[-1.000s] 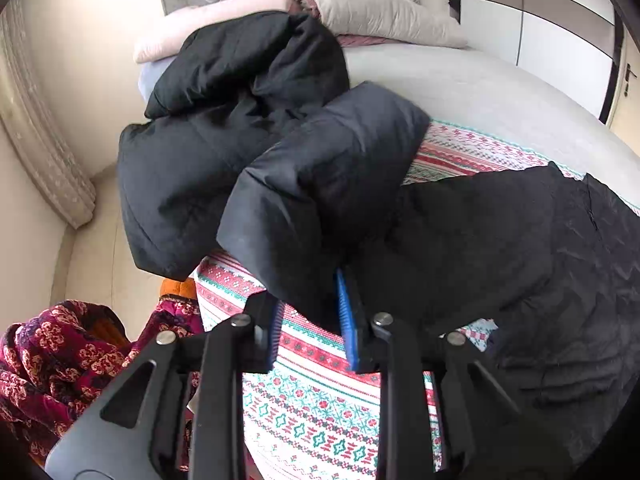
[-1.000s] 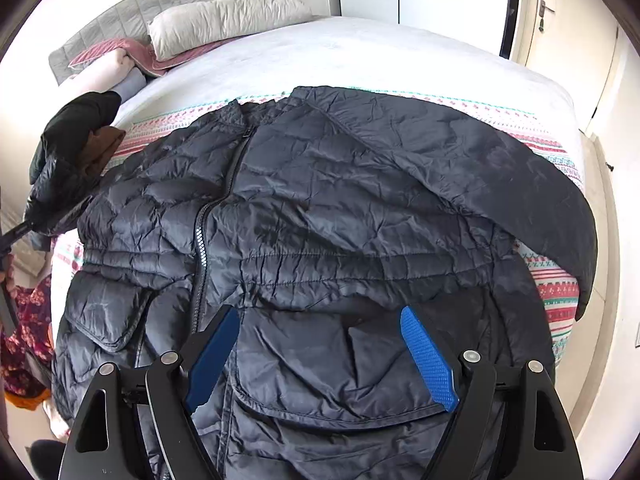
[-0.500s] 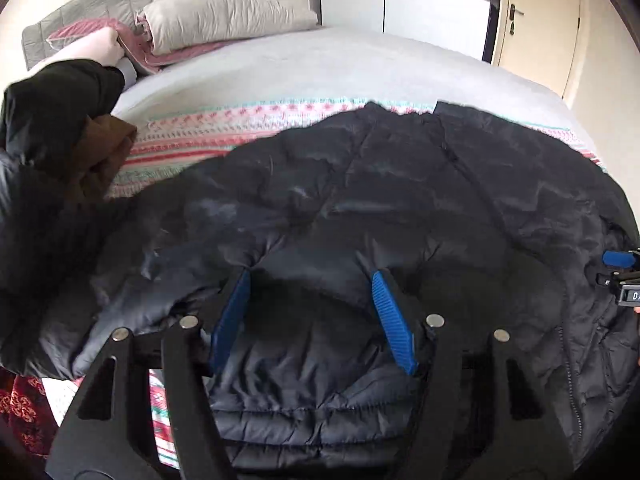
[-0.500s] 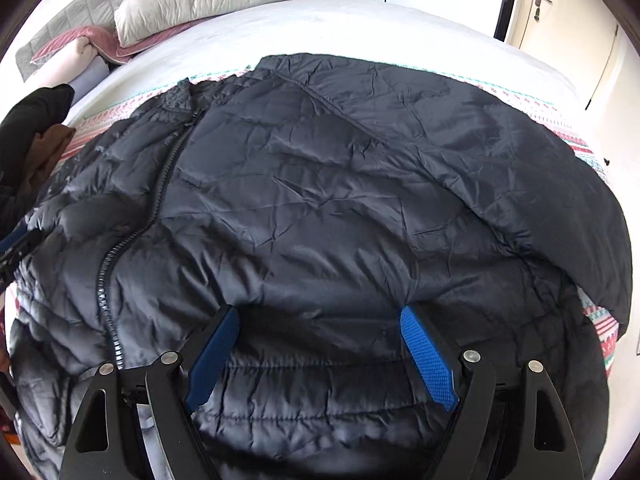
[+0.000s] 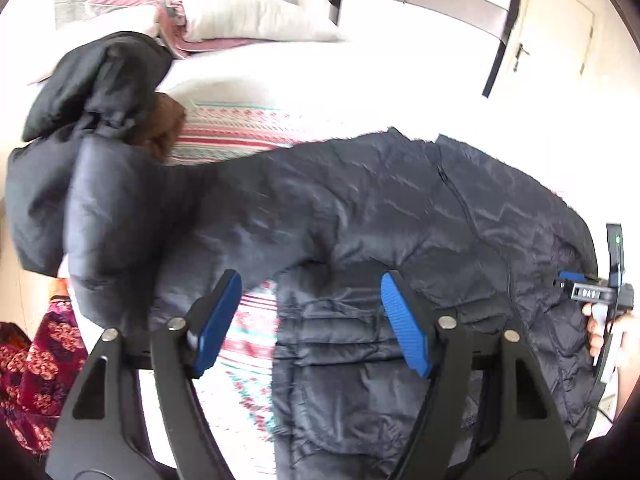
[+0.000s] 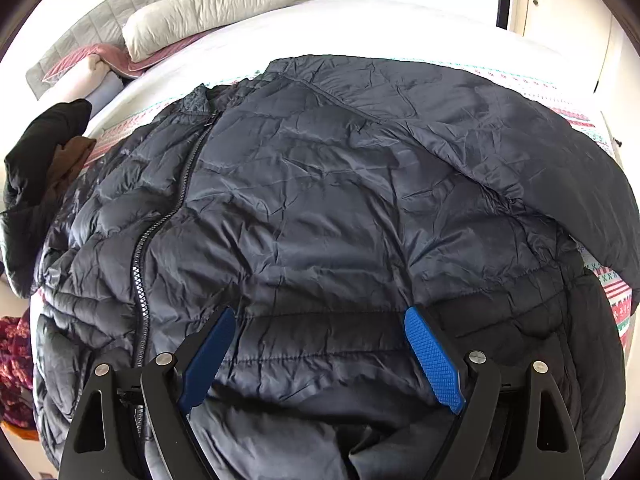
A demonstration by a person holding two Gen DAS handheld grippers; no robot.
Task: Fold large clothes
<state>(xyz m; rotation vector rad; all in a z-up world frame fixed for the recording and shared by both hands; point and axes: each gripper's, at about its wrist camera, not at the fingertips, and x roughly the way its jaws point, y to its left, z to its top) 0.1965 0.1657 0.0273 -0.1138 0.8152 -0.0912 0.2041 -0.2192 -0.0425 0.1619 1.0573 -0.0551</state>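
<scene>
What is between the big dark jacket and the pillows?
Bare pale bedsheet and a strip of patterned blanket separate the jacket from the pillows, clearest in the right wrist view.

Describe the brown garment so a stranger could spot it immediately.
Start at the bed with the dark puffer jacket spread across it. Left of the jacket's collar lies a heap of black clothing. The brown garment pokes out of that heap, the only brown piece there.

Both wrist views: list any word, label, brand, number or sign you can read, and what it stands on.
No text can be read.
Other hand-held gripper, at the left view's right edge: small grey tag with light marks, too small and blurred to read.
Dark puffer jacket: no label or logo shows.
</scene>
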